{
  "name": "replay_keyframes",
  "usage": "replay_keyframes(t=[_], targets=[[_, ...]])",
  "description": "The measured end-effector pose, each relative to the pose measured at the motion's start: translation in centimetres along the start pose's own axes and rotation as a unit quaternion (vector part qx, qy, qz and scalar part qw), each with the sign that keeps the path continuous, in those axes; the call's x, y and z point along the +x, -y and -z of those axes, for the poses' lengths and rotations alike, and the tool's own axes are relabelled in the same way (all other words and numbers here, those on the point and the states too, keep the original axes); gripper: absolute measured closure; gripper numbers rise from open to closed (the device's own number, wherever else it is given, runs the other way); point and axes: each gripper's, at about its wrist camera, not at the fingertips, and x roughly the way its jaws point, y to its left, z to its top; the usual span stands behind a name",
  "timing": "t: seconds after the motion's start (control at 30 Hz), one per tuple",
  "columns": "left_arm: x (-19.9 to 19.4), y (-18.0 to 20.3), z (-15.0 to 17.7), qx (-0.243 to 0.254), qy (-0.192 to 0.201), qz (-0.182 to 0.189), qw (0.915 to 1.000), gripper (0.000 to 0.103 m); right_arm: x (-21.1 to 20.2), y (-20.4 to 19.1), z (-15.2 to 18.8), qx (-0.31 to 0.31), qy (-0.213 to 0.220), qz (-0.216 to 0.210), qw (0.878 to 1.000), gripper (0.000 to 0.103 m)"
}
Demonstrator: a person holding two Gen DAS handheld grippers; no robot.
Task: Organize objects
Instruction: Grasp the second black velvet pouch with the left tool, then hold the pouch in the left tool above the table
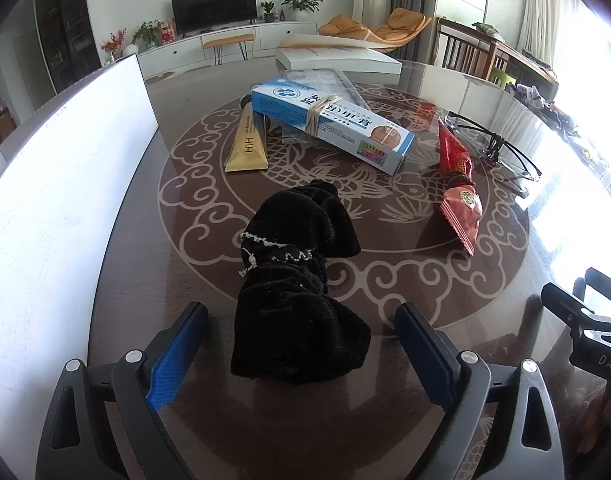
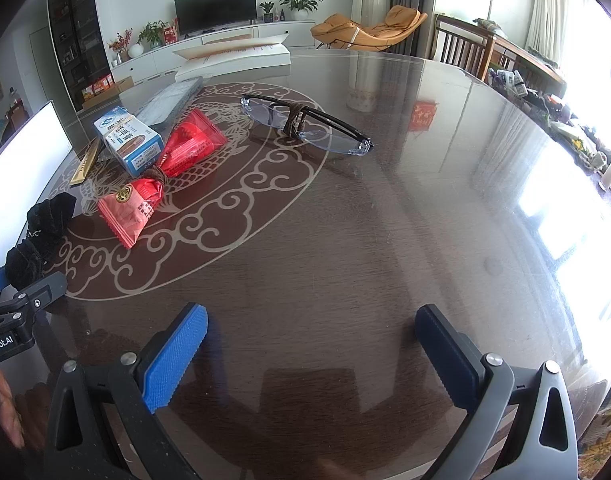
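Observation:
A black fuzzy cloth bundle [image 1: 297, 280] tied with a beaded band lies on the round table, its near end between the fingers of my open left gripper [image 1: 301, 356]. Beyond it lie a gold tube [image 1: 247, 148], a blue-and-white box [image 1: 329, 124] bound with a band, a red snack packet [image 1: 457, 176] tied in the middle, and folded glasses [image 1: 493, 144]. My right gripper [image 2: 313, 360] is open and empty over bare table. The right wrist view also shows the glasses [image 2: 305, 124], the packet [image 2: 161, 176], the box [image 2: 129, 140] and the cloth [image 2: 41, 236].
A white board [image 1: 65, 184] stands along the table's left edge. A white flat box [image 1: 337, 60] and a clear tray [image 1: 329, 80] lie at the table's far side. The right gripper's body [image 1: 585, 328] shows at lower right. Chairs and a cluttered side table stand at the right.

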Motion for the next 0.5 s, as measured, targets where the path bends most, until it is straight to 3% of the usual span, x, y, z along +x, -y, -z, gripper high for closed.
replay_keyframes(t=[0.1,0.5], targets=[[0.23,-0.21,0.02,-0.007,-0.003,-0.004,1.0000,0.000,0.00,0.00,0.00,0.000,0.000,0.000,1.000,0.000],[0.35,-0.30,0.00,-0.009,-0.002,-0.005,0.9999,0.000,0.02,-0.01,0.00,0.000,0.000,0.000,1.000,0.000]])
